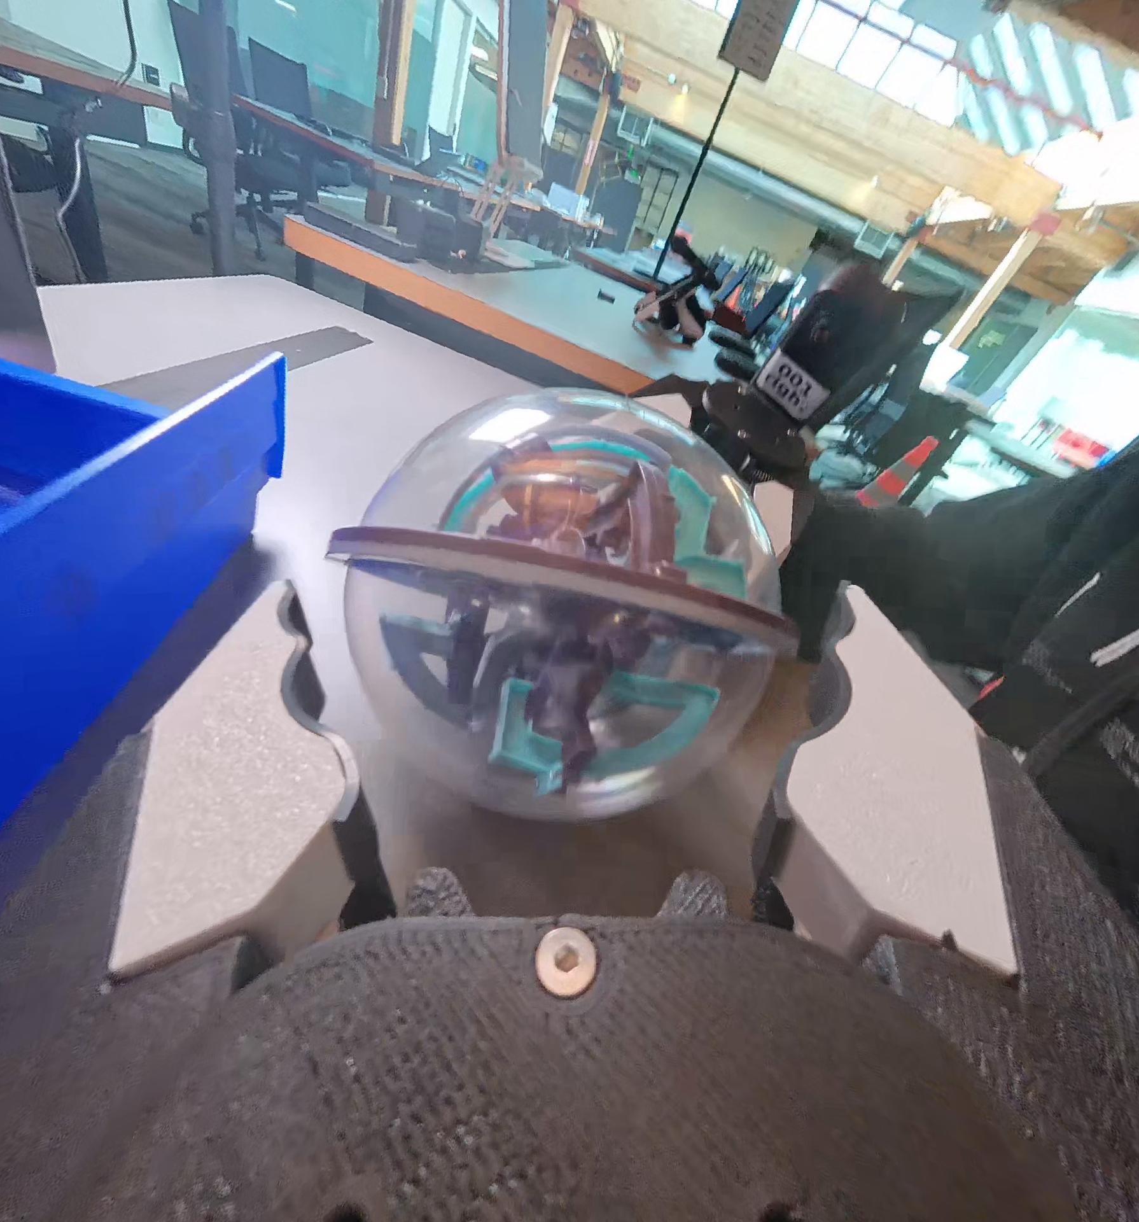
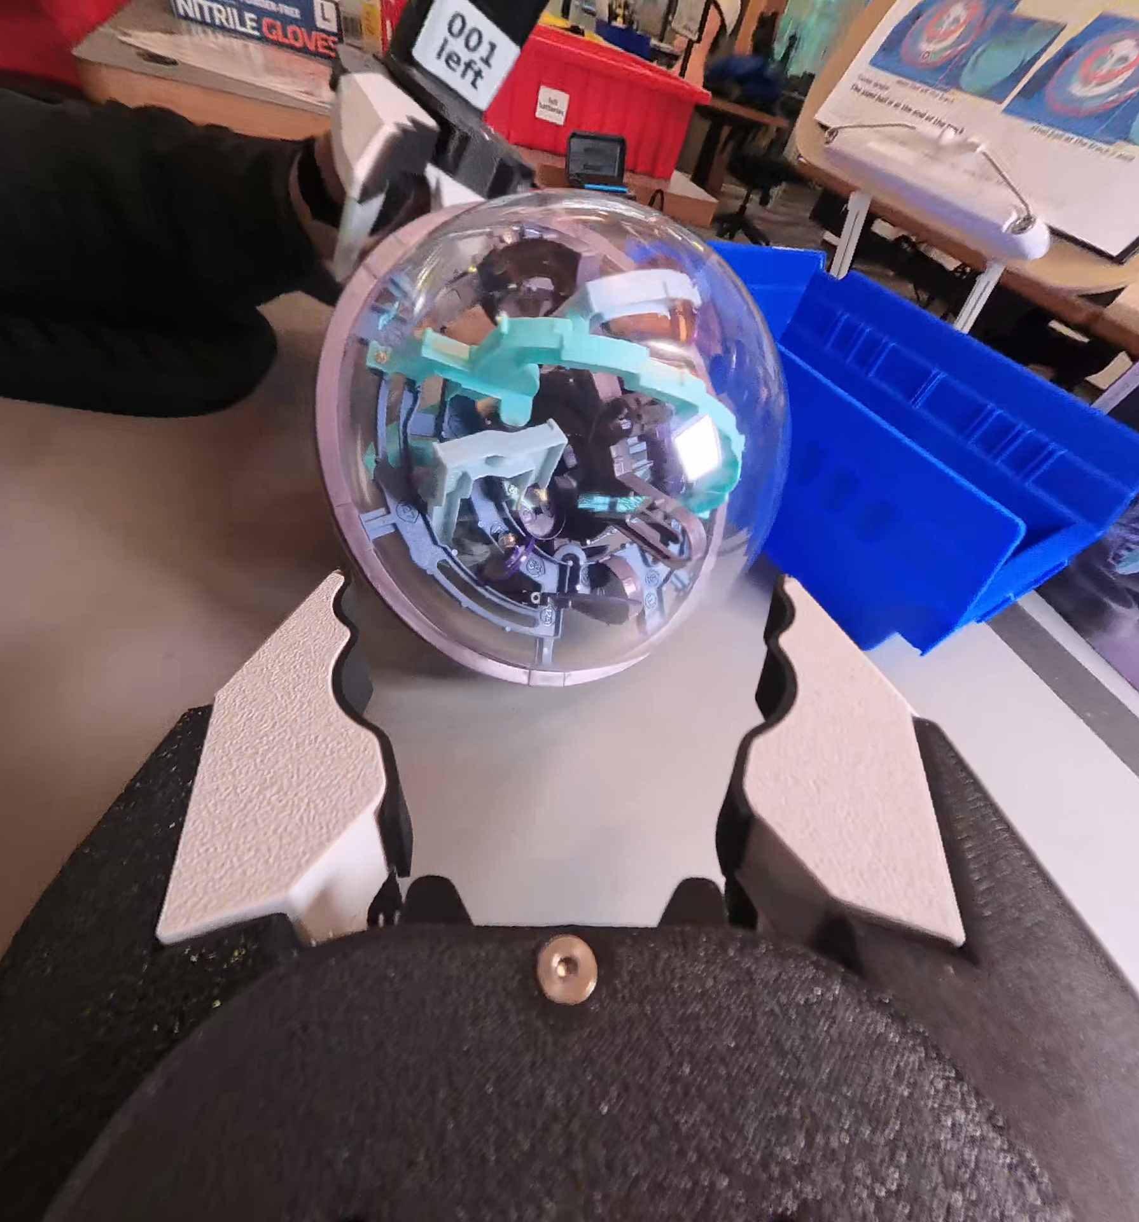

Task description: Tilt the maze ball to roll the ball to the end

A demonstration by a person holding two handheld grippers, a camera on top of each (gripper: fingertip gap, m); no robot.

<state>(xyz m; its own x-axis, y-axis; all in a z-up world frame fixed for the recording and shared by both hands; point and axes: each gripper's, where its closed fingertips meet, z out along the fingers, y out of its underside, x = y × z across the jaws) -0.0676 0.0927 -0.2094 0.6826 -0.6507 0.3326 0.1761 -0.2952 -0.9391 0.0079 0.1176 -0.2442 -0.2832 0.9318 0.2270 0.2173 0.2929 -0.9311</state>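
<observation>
– Pale grey table (image 1: 190,317) in a big open workshop, desks far behind. How do your jaws stand on it?

– Both spread wide, neither pinching. My left gripper (image 1: 563,621) has the clear plastic maze ball with teal and purple tracks inside (image 1: 553,595) between its fingers, but I see table on both sides of the sphere, so the pads are not pressing. My right gripper (image 2: 560,628) faces the same sphere from the other side, fingertips low and just short of it.

– So where is it resting?

– On the table, I judge, between the two grippers, seam ring slanted. The small ball inside I cannot pick out.

– What could go wrong?

– Nothing clamps it, and a smooth sphere rolls. A nudge from one finger before the opposite one arrives could send it away, or against the blue plastic bin (image 1: 91,562) just beside it on my left. If I close low on the curve, the pads may squeeze it up and out. And a jolt in grabbing could knock the inner ball off its track.
</observation>
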